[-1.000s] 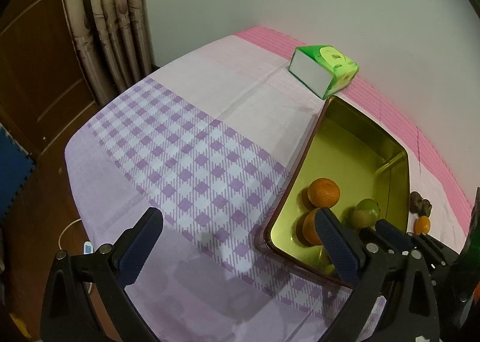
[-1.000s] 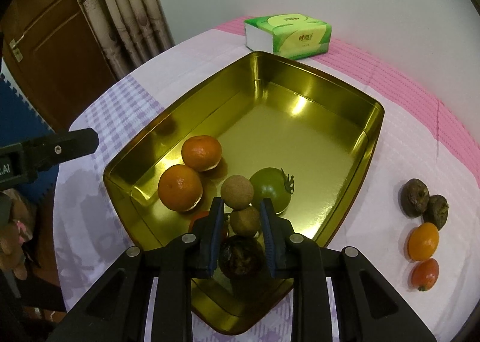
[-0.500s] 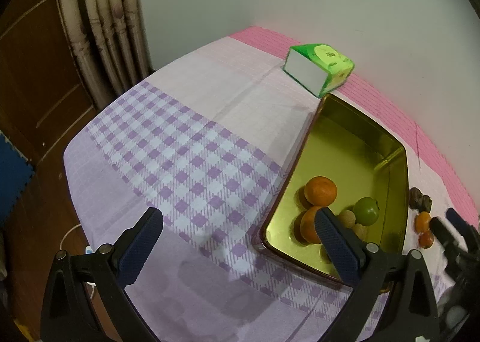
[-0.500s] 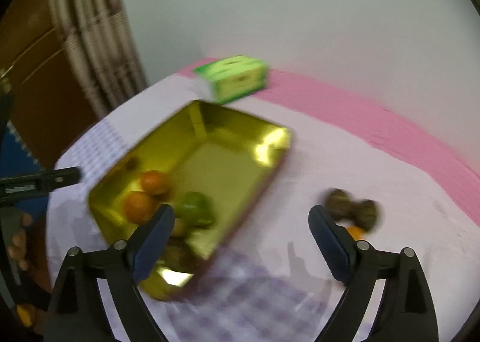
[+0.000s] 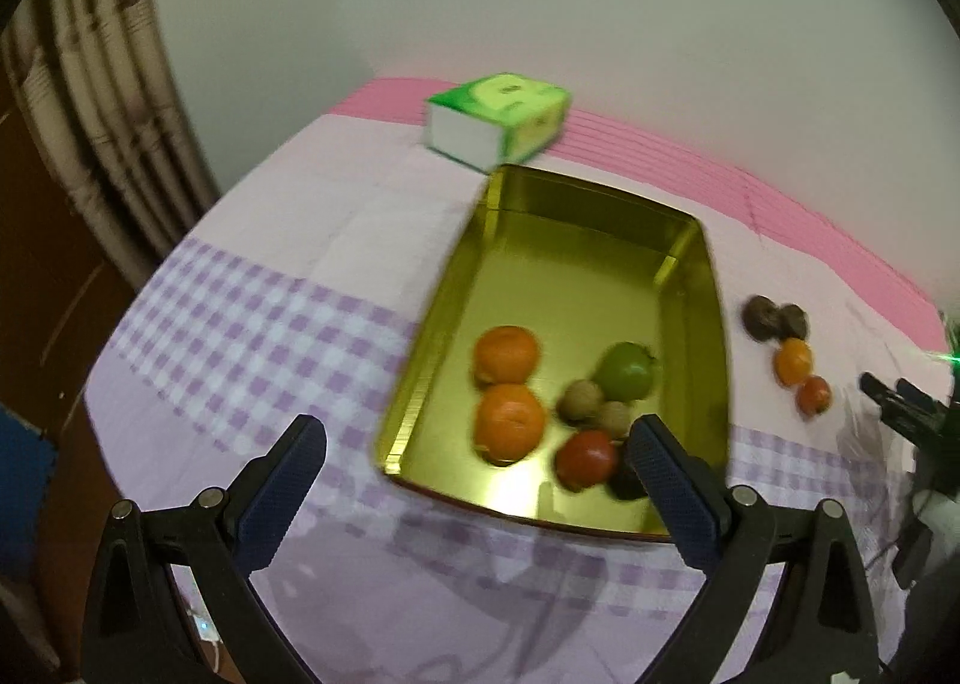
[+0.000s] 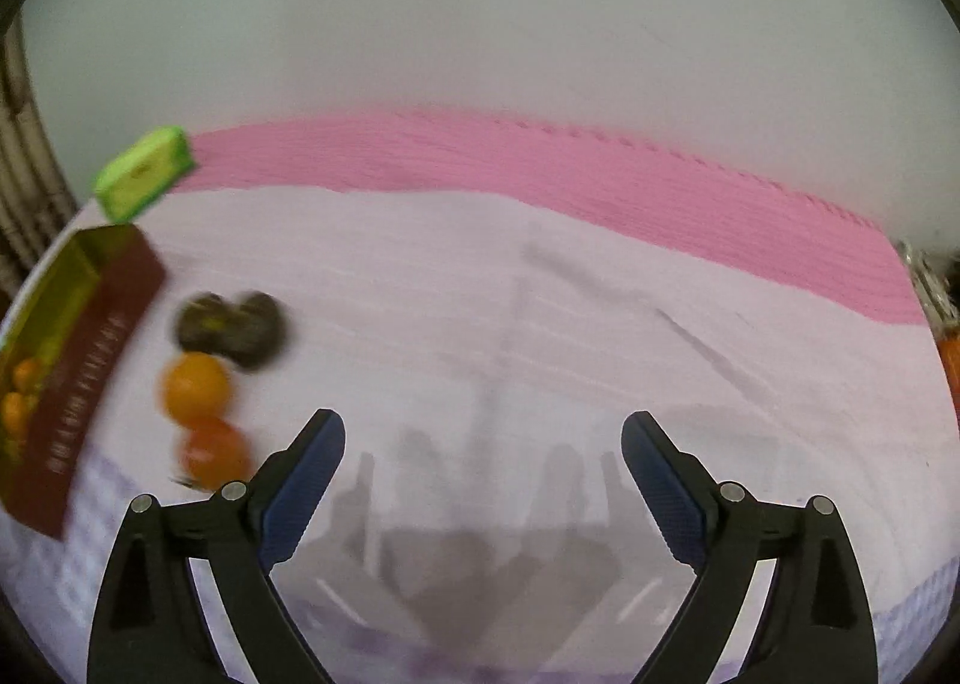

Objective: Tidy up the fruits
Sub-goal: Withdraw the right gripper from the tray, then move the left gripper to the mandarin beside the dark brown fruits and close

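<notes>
A gold tray (image 5: 714,324) on the purple and pink cloth holds two oranges (image 5: 510,427), a green fruit (image 5: 627,371), two small brown fruits (image 5: 579,401), a red one (image 5: 587,459) and a dark one (image 5: 624,483). My left gripper (image 5: 474,432) hangs open above the tray's near end, holding nothing. To the tray's right on the cloth lie two dark fruits (image 6: 231,327), a small orange (image 6: 195,387) and a red-orange fruit (image 6: 215,451). My right gripper (image 6: 483,420) is over bare cloth to the right of these. Its jaws are opening, with nothing between them.
A green tissue box (image 5: 498,120) stands behind the tray near the pale wall. A curtain (image 5: 90,144) and brown woodwork lie beyond the table's left edge. The tray's maroon outer wall (image 6: 90,360) faces the loose fruits. Something orange (image 6: 951,366) shows at the far right.
My right gripper let go of the dark fruit in the tray, opened wide and swung right to the bare cloth. The left gripper stayed open and turned toward the tray.
</notes>
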A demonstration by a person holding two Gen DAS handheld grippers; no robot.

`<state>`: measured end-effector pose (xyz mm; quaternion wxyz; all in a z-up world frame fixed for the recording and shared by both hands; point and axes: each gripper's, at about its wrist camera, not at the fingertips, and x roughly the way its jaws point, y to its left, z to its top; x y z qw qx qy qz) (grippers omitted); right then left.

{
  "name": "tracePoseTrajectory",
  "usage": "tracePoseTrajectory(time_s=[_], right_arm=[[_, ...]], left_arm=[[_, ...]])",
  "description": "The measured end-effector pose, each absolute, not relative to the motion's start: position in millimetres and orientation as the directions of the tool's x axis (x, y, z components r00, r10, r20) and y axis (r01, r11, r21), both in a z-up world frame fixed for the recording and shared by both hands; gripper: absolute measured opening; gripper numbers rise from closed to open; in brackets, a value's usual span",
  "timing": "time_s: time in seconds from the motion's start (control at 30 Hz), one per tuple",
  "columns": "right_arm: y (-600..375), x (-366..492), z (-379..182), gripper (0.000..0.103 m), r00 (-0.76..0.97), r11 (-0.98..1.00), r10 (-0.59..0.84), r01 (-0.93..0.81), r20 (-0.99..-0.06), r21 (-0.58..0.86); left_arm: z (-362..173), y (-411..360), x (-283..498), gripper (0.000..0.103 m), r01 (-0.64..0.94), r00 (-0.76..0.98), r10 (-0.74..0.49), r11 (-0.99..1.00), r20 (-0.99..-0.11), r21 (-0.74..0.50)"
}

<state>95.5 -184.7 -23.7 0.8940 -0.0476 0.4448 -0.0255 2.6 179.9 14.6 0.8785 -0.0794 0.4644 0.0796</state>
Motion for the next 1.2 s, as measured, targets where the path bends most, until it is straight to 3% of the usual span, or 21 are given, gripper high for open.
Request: tracePoseTrajectory(time_s=[0.23, 0.43, 1.2], right_arm=[[-203, 102, -42, 0.096, 0.592, 0.994, -0.082, -0.009, -0.802, -0.108], [-213, 105, -44, 0.103, 0.591, 0.996, -0.05, -0.031, -0.805, -0.084], [-212, 98, -45, 0.103, 0.59, 0.994, -0.035, -0.064, -0.806, -0.09]], left_arm=[[20, 123, 26, 0.1, -0.103, 0.547, -0.026, 0.99, -0.836, -0.098], [19, 71, 58, 0.099, -0.011, 0.515, -0.088, 0.994, -0.853, -0.109], [-19, -10, 143, 0.068, 0.13, 0.31, -0.208, 0.976, -0.928, -0.176]])
